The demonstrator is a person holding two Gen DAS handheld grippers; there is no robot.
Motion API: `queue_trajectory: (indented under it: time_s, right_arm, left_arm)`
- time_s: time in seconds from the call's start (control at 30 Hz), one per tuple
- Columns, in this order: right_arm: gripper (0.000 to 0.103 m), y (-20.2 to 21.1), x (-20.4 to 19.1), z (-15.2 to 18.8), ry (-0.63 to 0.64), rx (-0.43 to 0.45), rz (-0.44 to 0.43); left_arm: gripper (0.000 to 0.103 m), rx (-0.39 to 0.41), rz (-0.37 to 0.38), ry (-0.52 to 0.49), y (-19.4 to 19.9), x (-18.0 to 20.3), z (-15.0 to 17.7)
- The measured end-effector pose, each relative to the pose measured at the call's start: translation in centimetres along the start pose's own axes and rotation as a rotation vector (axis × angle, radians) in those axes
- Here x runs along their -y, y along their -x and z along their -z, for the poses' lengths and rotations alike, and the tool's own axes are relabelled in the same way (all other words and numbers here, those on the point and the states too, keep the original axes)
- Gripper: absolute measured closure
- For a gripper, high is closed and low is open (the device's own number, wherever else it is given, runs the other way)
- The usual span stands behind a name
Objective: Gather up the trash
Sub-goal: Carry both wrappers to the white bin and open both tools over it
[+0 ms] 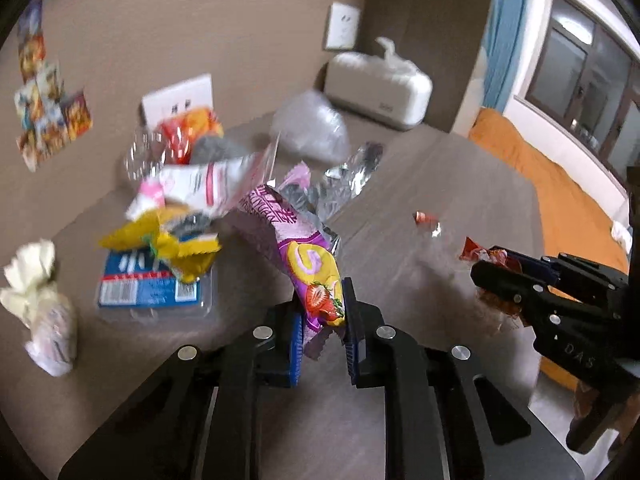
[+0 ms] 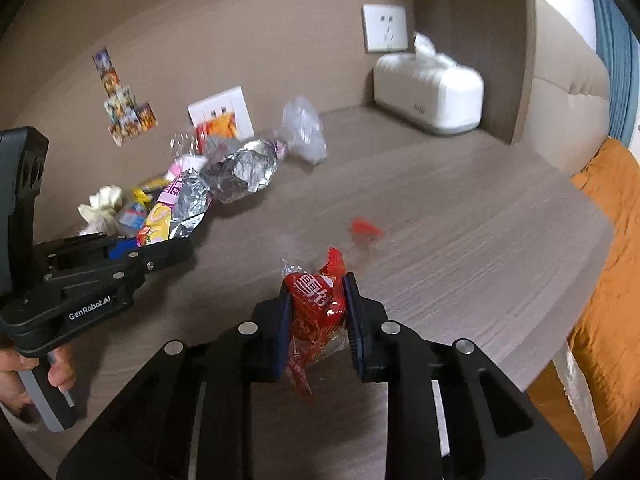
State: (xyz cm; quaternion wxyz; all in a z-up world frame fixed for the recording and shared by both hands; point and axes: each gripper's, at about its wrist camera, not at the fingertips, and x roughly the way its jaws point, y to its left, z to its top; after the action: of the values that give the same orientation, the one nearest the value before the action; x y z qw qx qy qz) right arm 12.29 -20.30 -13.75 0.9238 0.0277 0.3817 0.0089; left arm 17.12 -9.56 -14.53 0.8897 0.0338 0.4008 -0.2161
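My left gripper [image 1: 322, 316] is shut on a purple and yellow strawberry snack wrapper [image 1: 308, 264] with a silver inside, held above the table; it shows from the side in the right wrist view [image 2: 160, 222]. My right gripper [image 2: 316, 300] is shut on a red crinkled wrapper [image 2: 316, 304]; in the left wrist view the gripper sits at the right [image 1: 486, 276]. A small red wrapper scrap [image 1: 426, 220] lies on the table ahead, also in the right wrist view [image 2: 366, 228]. A heap of trash [image 1: 176, 200] lies at the back left.
A white tissue box [image 1: 378, 86] stands at the back by the wall. A clear plastic bag [image 1: 310, 128], a crumpled tissue [image 1: 34, 276] and a blue packet [image 1: 152, 280] lie on the wooden table [image 2: 460, 220]. An orange bedspread [image 1: 540, 172] lies beyond the table's right edge.
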Motion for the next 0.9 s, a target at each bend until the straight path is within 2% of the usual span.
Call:
queue_trajectory:
  time_s: [0.23,0.5,0.77,0.9]
  right_arm:
    - [0.078,5.0,1.3,-1.3,-0.015,0.101,0.007]
    - [0.078,10.8,4.1,-0.8,-0.064,0.187,0.075]
    - [0.078,16.2,8.7,3.2,-0.166,0.21,0.215]
    - [0.078,18.2,11.1,5.9,-0.236,0.206,0.274]
  left_arm:
    - [0.087,0.063,0.037,-0.066,4.0,3.4,-1.9]
    - [0.087,0.086,0.119,-0.153,6.4,9.3,-2.2]
    - [0.087,0.062,0.239,-0.275,6.4,16.8,-1.1]
    - [0.087,0.025,0.302,-0.336,5.4,20.7,-0.1]
